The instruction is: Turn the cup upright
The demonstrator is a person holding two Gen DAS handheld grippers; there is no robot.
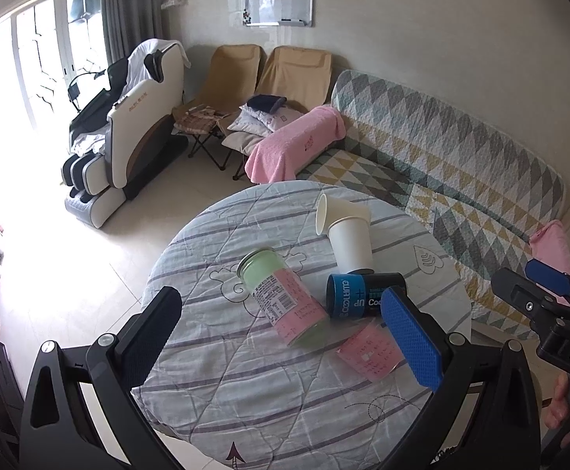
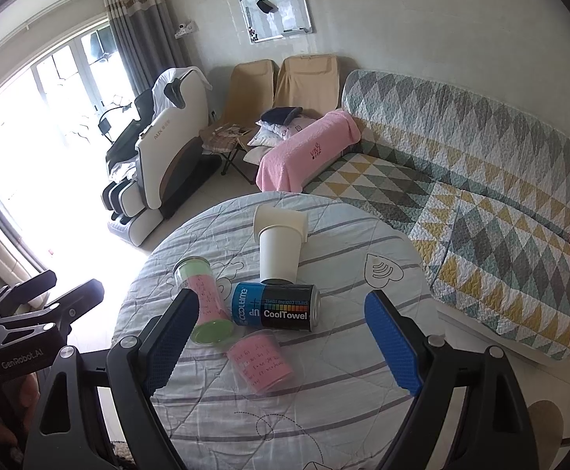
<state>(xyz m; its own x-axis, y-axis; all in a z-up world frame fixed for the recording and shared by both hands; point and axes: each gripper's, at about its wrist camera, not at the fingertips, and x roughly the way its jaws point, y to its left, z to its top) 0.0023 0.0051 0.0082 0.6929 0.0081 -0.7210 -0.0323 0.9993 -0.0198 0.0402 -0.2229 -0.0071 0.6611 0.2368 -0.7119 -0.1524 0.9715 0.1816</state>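
Several cups lie on a round table (image 1: 245, 391) (image 2: 343, 411) with a striped cloth. A tall clear cup with pink and green paper (image 1: 285, 301) (image 2: 206, 305) lies on its side. A short clear cup with pink paper (image 1: 371, 354) (image 2: 261, 364) lies on its side nearest me. A black and blue CoolTowel can (image 1: 363, 295) (image 2: 277, 307) lies on its side. A white paper cup (image 1: 351, 243) (image 2: 279, 252) stands mouth down, with another white paper cup (image 1: 335, 211) (image 2: 281, 219) on its side behind it. My left gripper (image 1: 285, 344) is open above the tall cup. My right gripper (image 2: 281, 352) is open above the short cup.
A quilted sofa (image 1: 461, 156) (image 2: 480, 176) with a pink towel runs along the right. Two folding chairs (image 1: 245, 90) and a massage chair (image 1: 128, 137) stand at the back near a bright window. The right gripper shows at the right edge of the left wrist view (image 1: 551, 297).
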